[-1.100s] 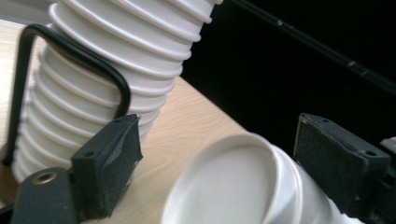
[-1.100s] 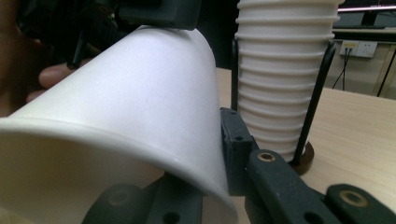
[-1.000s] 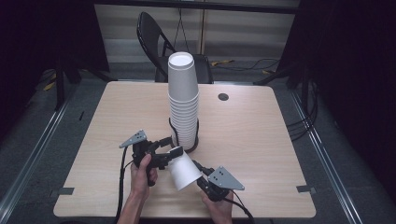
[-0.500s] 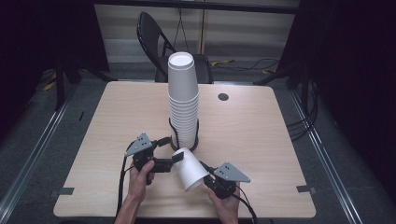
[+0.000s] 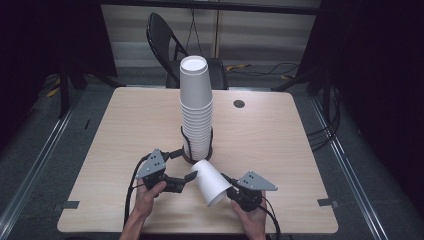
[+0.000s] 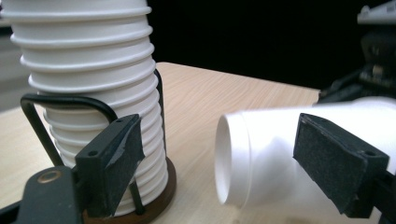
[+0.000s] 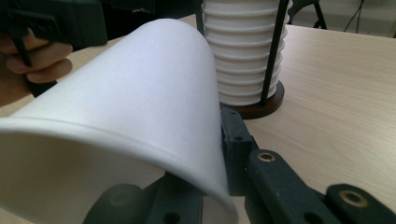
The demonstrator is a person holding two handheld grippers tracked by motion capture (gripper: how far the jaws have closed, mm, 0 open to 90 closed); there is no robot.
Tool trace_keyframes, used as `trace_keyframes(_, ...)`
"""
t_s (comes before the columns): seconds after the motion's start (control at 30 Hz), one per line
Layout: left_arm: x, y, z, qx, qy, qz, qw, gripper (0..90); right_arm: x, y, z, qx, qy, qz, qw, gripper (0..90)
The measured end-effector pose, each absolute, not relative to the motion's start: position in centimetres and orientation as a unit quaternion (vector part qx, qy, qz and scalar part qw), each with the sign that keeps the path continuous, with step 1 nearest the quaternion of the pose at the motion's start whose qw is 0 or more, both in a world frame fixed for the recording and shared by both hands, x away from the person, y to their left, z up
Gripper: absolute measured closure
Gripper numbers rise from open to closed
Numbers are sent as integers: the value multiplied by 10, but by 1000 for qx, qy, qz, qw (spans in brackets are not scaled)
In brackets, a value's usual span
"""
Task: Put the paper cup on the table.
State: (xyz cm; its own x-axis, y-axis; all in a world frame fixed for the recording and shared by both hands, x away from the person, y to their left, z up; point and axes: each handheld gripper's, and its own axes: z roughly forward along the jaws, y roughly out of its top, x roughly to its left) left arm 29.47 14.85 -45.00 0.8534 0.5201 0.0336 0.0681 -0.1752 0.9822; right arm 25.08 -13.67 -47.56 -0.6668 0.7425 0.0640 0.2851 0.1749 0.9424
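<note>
A tall stack of upturned white paper cups [image 5: 196, 112] stands on a brown-based wire holder [image 5: 187, 156] at the table's middle; its ribbed rims [image 6: 93, 93] fill the left of the left gripper view. One loose white cup [image 5: 212, 182] hangs tilted just above the table in front of the stack. My right gripper [image 5: 231, 192] is shut on its wide rim [image 7: 116, 140], one black finger [image 7: 233, 135] outside the wall. My left gripper [image 5: 191, 176] is open at the cup's narrow base [image 6: 243, 161]. The base lies between the pads, with the right pad [image 6: 336, 163] close against the cup's side.
A black folding chair [image 5: 165, 40] stands beyond the table's far edge. A small dark round cap [image 5: 239, 104] sits in the tabletop right of the stack. Bare wood [image 5: 280, 145] stretches to the right and left of the holder. Cables lie on the floor at right.
The right gripper has carried the loose cup a little to the right. The left gripper has come nearer and closed in on the cup's base, still open.
</note>
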Motion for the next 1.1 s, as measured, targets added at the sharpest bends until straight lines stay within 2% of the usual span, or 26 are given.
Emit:
trace_keyframes(0.47, 288, 130, -459, 793, 137, 209, 556, 156, 262, -159, -459, 362, 762, 505, 182, 866)
trace_keyframes(0.8, 280, 116, -465, 824, 56, 264, 498, 156, 268, -159, -450, 363, 782, 485, 145, 867)
trace_keyframes(1.1, 268, 102, -465, 835, 13, 300, 460, 142, 275, -156, -440, 358, 806, 456, 118, 868)
